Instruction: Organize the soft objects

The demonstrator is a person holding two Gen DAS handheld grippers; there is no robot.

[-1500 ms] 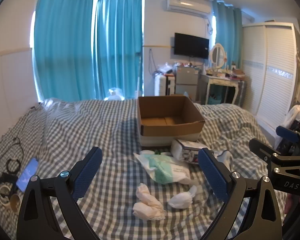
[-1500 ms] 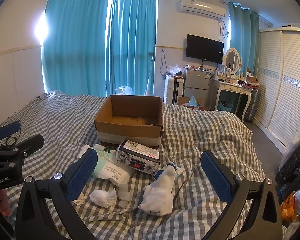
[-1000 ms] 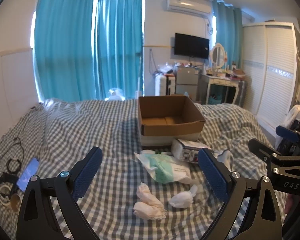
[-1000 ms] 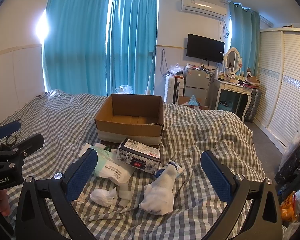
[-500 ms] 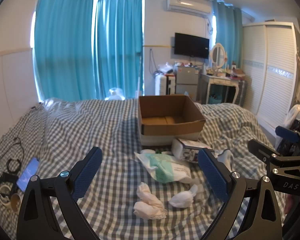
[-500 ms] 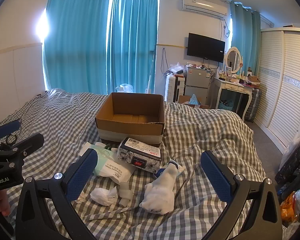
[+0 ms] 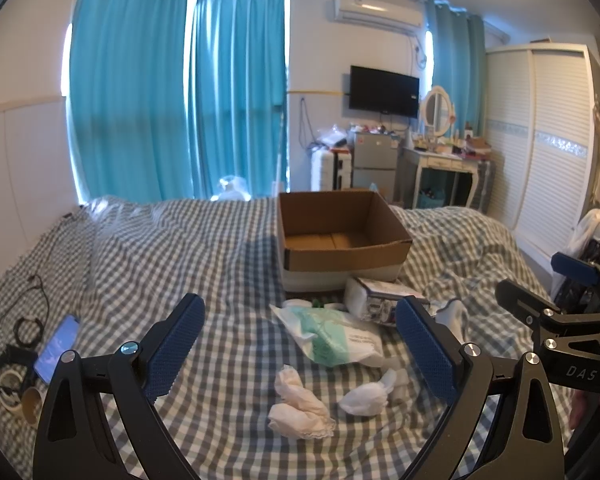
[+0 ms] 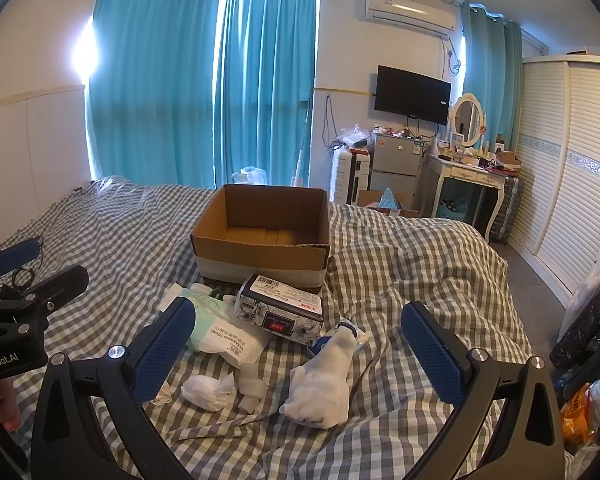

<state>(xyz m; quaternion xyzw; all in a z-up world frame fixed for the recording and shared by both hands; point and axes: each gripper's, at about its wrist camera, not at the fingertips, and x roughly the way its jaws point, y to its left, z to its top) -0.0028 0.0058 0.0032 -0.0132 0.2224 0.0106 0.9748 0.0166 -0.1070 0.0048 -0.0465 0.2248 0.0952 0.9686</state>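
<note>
An open, empty cardboard box [image 7: 340, 236] [image 8: 262, 232] stands on the checked bed. In front of it lie a floral tissue pack [image 8: 280, 310] [image 7: 374, 300], a green-and-white cleansing towel pack [image 7: 330, 338] [image 8: 216, 330], a white glove [image 8: 324, 380] [image 7: 454, 314], a crumpled white cloth [image 7: 298, 404] and a small white wad [image 7: 366, 394] [image 8: 208, 390]. My left gripper [image 7: 300, 348] is open and empty above the cloths. My right gripper [image 8: 296, 354] is open and empty above the glove.
A phone [image 7: 56, 346], cables and tape rolls [image 7: 14, 364] lie at the bed's left side. A wardrobe [image 8: 572, 168], a dressing table [image 8: 466, 176] and a small fridge [image 8: 394, 160] stand beyond the bed. Bags [image 8: 588, 320] sit on the floor at right.
Almost nothing has moved. The right wrist view has crept slightly forward toward the glove; both grippers stay open.
</note>
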